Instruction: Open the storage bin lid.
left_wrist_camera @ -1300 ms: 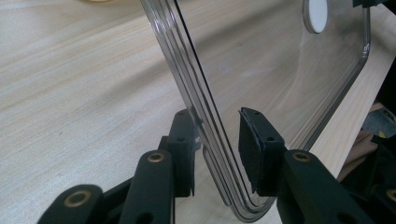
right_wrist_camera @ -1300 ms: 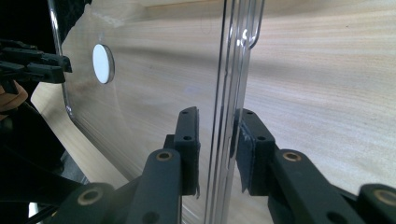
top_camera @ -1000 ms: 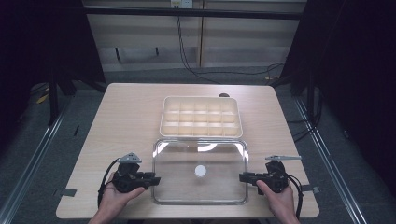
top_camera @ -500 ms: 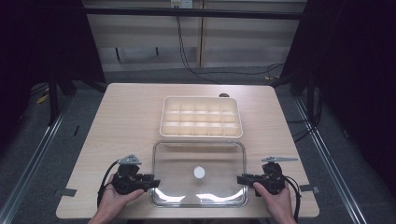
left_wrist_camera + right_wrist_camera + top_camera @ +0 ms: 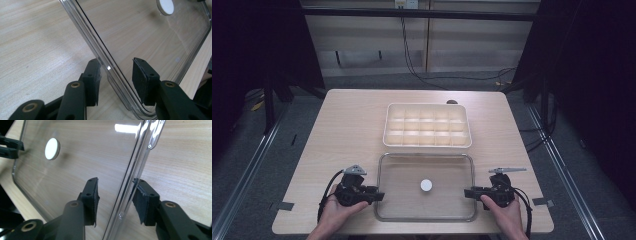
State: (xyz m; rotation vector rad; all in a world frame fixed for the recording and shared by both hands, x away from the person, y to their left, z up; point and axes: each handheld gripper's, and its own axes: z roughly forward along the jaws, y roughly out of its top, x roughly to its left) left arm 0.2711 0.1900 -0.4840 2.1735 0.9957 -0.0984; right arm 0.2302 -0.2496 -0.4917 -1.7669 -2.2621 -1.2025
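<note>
Table (image 5: 347,130) of pale wood first: it takes up most of the high view, and the cream plastic organiser box with its grid of small compartments (image 5: 427,125) sits uncovered in the far middle of it. Its clear plastic rectangular lid with the white round disc in the centre (image 5: 426,186) was tilted up against the box a second ago; now it lies flat on the wood on the near side of the box, just beside it but apart. So the lid looks fully off and set down, and the compartments are open for whatever comes next (nothing says what that is).

Down to the small stuff: the left gripper (image 5: 116,78) has its black jaws spread with the lid's left rim running between them, not pinched. Right gripper (image 5: 116,195) is the same on the right rim, jaws apart. Looks like both have let go.
</note>
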